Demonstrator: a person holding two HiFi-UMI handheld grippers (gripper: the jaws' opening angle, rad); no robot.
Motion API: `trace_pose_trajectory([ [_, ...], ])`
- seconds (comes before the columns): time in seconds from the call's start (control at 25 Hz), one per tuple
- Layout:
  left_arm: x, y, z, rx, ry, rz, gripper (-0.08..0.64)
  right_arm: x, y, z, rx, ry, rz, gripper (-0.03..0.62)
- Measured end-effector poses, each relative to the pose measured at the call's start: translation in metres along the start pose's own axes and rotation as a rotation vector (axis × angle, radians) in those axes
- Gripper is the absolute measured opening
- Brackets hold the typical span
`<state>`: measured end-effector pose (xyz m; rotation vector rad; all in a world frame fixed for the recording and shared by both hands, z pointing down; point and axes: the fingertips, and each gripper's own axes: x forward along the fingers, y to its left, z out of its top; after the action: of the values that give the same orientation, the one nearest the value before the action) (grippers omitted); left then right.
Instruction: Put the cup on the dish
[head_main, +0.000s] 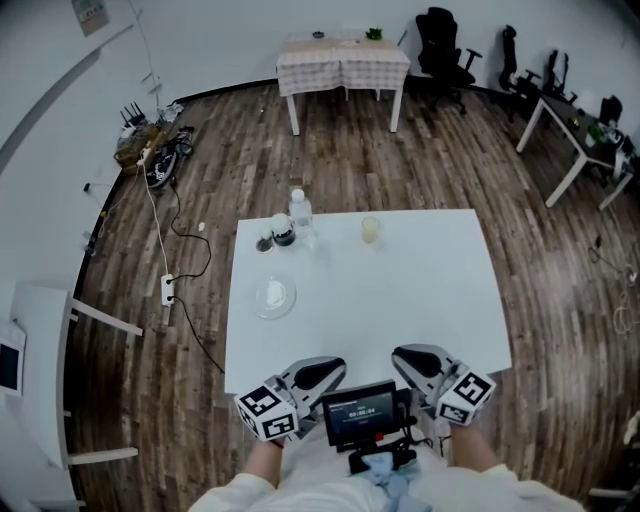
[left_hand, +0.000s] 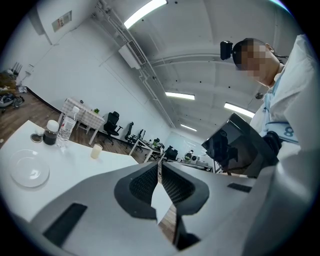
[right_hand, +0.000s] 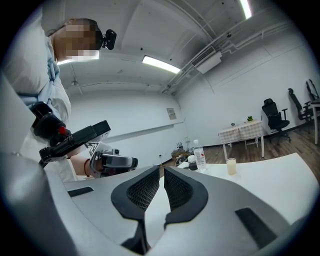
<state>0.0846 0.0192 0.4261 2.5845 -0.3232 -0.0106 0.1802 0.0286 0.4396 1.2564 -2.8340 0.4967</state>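
The cup (head_main: 370, 230), small and holding a pale yellowish liquid, stands near the far edge of the white table (head_main: 420, 290). It also shows as a cup (left_hand: 96, 151) in the left gripper view and as a cup (right_hand: 230, 166) in the right gripper view. The clear glass dish (head_main: 274, 297) lies at the table's left side, empty; the same dish (left_hand: 30, 170) shows in the left gripper view. My left gripper (head_main: 334, 367) and right gripper (head_main: 402, 356) hover at the near edge, tips turned toward each other, far from both. The left gripper (left_hand: 160, 167) is shut and empty. The right gripper (right_hand: 161, 172) is likewise shut and holds nothing.
A water bottle (head_main: 300, 214), a dark jar (head_main: 283, 233) and a small lid (head_main: 265, 245) stand at the table's far left. A device with a screen (head_main: 359, 411) hangs at my chest between the grippers. A checked-cloth table (head_main: 343, 62), office chairs and floor cables lie beyond.
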Motion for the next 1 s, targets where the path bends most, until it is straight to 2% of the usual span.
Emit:
trace_pose_trajectory([
  [0.2, -0.011, 0.012, -0.002, -0.031, -0.018, 0.031, 0.021, 0.007, 0.001, -0.002, 0.016, 0.025, 0.005, 0.034],
  [0.56, -0.012, 0.032, -0.004, -0.032, -0.031, 0.010, 0.021, 0.026, -0.003, -0.004, 0.002, 0.063, 0.010, 0.034],
  [0.8, -0.015, 0.042, 0.000, -0.044, -0.029, 0.023, 0.021, 0.045, -0.005, 0.002, -0.020, 0.076, 0.030, 0.034],
  [0.88, -0.014, 0.042, 0.001, -0.046, -0.024, 0.026, 0.021, 0.047, -0.007, 0.003, -0.019, 0.081, 0.037, 0.053],
  [0.96, -0.015, 0.045, 0.001, -0.047, -0.025, 0.027, 0.023, 0.051, -0.012, 0.001, -0.020, 0.092, 0.042, 0.122],
  [1.0, -0.015, 0.046, 0.002, -0.048, -0.025, 0.027, 0.023, 0.053, -0.015, -0.001, -0.022, 0.099, 0.041, 0.133],
])
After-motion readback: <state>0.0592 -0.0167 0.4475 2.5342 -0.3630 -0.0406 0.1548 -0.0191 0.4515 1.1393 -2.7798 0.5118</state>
